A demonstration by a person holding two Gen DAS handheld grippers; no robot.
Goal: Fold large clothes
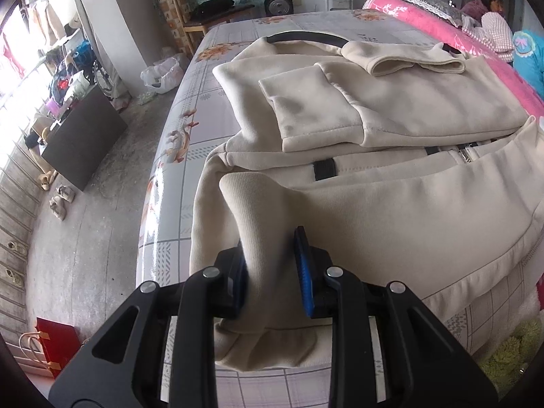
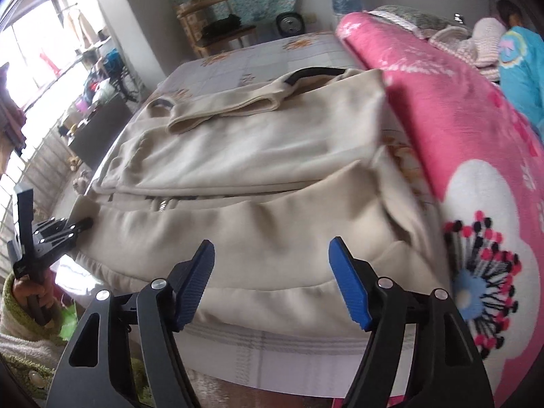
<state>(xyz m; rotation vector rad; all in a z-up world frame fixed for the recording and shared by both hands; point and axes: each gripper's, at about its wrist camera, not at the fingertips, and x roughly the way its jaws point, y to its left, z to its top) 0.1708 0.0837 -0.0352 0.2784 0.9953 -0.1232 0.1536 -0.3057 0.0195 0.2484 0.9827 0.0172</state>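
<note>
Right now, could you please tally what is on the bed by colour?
Cream: 1, the jacket, its cuff pinched in the left gripper
Pink: 1, the blanket
Total: 2
The right gripper hangs open above the jacket's hem.

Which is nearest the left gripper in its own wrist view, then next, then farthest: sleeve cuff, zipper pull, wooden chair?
1. Sleeve cuff, pinched between the left gripper pads.
2. Zipper pull, mid-jacket, off to the right.
3. Wooden chair, past the bed's far end, upper left.
</note>
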